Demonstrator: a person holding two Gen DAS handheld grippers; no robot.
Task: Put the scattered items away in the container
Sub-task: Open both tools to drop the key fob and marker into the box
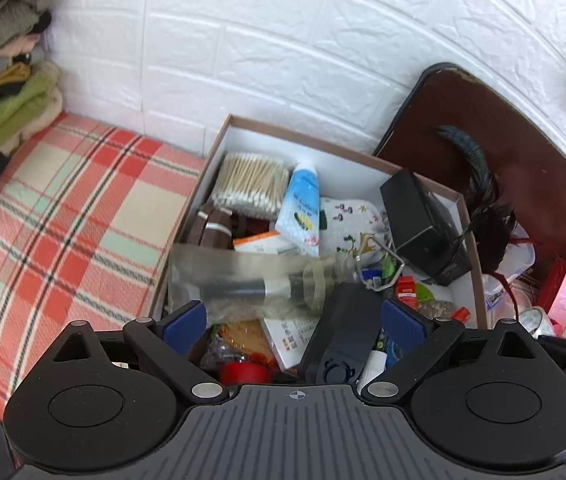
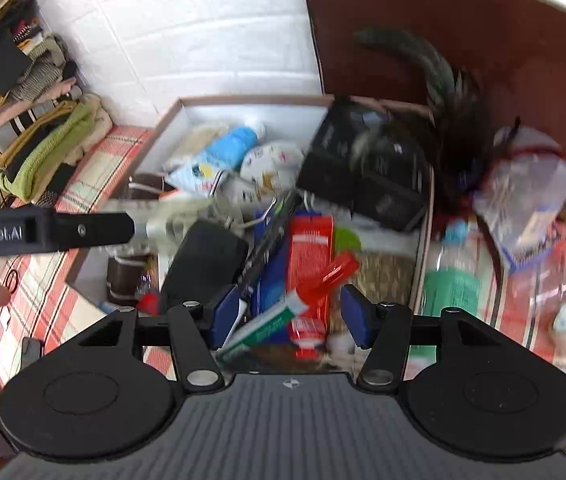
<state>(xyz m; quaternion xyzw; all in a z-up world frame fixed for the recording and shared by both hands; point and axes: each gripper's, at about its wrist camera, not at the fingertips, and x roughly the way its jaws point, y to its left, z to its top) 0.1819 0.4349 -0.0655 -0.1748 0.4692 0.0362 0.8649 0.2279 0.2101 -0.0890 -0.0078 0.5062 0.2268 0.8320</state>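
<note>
A brown cardboard box with a white inside (image 1: 243,130) stands on the plaid bed, full of small items: cotton swabs (image 1: 249,184), a blue-white tube (image 1: 301,208), a black box (image 1: 423,224). My left gripper (image 1: 295,320) is open just above the box, over a clear bag with a dark brush (image 1: 251,280) lying on the pile. My right gripper (image 2: 289,318) is open and empty above the box (image 2: 425,240), over a red tube (image 2: 309,264). The left gripper's side (image 2: 43,230) shows in the right wrist view.
Folded clothes (image 1: 7,92) are stacked at the left against the white brick wall. A dark brown board (image 1: 523,152) leans at the right. Dark feathers (image 2: 451,120), plastic bags (image 2: 523,184) and a green-labelled bottle (image 2: 451,280) lie on the bed right of the box.
</note>
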